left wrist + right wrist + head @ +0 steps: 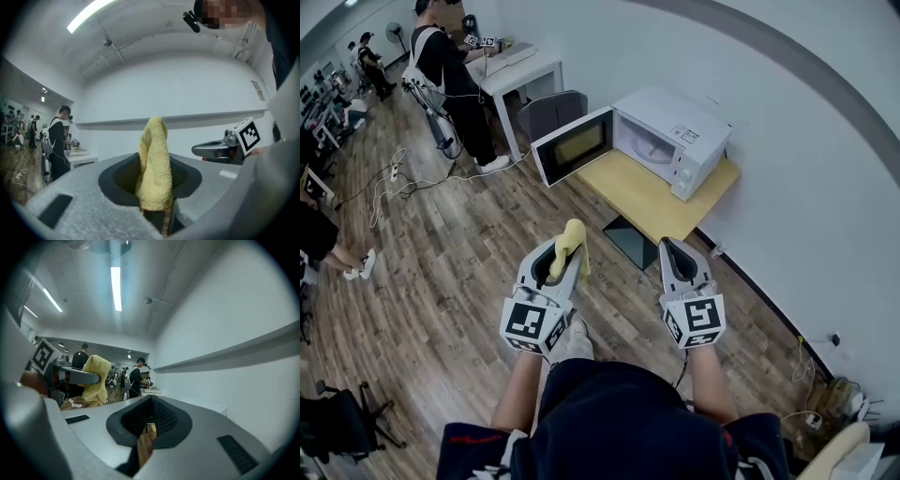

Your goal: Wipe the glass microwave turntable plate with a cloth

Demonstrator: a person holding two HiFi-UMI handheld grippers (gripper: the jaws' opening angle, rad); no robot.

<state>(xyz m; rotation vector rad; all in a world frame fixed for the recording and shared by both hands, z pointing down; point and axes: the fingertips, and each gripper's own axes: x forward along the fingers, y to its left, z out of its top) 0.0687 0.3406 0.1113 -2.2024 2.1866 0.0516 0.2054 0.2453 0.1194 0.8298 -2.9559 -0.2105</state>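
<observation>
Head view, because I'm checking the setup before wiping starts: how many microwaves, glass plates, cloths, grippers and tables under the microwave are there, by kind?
Microwave: 1
Glass turntable plate: 1, inside the microwave
Yellow cloth: 1, held in the left gripper's jaws
Grippers: 2, left gripper and right gripper
Wooden table: 1
Total: 6

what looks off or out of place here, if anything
Nothing really stands out. The microwave door stands wide open, the glass plate sits inside, and the yellow cloth is pinched upright in the left gripper. No spill or damage shows.
</observation>
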